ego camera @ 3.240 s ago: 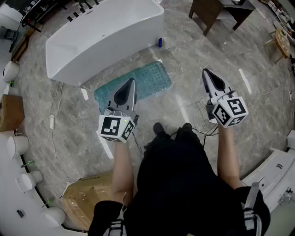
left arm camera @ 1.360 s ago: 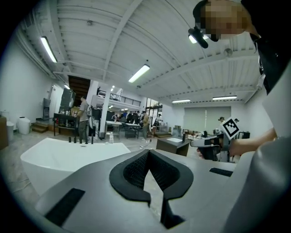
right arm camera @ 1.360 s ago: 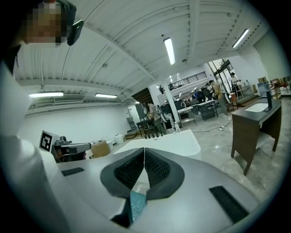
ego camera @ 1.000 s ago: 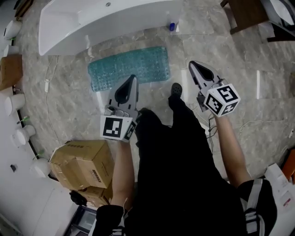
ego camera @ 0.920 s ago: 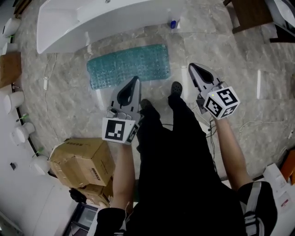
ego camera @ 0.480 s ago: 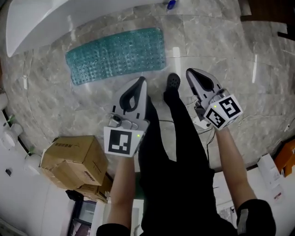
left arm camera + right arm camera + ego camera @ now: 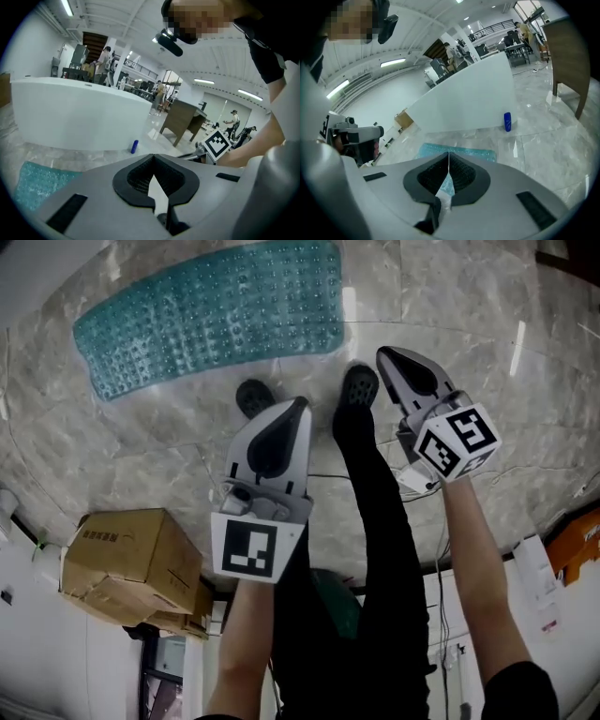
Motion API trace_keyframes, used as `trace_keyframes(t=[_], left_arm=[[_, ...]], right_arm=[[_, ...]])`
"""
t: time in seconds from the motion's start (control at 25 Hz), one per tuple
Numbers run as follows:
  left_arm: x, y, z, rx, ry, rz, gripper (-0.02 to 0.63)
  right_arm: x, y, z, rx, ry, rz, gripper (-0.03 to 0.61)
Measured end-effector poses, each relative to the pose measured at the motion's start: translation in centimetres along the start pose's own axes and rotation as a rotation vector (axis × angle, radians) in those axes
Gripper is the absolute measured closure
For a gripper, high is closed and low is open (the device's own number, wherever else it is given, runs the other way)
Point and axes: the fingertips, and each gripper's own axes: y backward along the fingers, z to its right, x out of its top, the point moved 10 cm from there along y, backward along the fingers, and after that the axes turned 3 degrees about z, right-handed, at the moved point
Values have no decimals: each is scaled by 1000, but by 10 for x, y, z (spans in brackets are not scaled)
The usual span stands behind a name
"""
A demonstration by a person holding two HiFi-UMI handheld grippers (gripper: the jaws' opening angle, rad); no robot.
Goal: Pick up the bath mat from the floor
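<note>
left tongs [image 7: 300, 404], right tongs [image 7: 382, 354] pressed together, empty; bath mat [image 7: 211, 310] flat (cardboard box [image 7: 131, 563] closed)

Teal bumpy bath mat [image 7: 211, 315] flat on floor.

Free room: grey marble floor [image 7: 169, 456] lying bare left and right of the teal nubbed rubber bath mat [image 7: 206, 310]. Obstacles: two black shoes [image 7: 359, 388] standing just before its near edge; white bathtub [image 7: 70, 112] walling its far side.
</note>
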Motion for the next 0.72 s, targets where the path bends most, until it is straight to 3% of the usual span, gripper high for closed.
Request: trace_keyframes(t=[0.32,0.72], left_arm=[[-111,-54,-44,10,74,-92,601],[-176,-105,-75,25,121,-124,601]], right_arm=[[-93,-114,86,-38,48,-118,565],[-172,-219,161,-76,76,-295,563]])
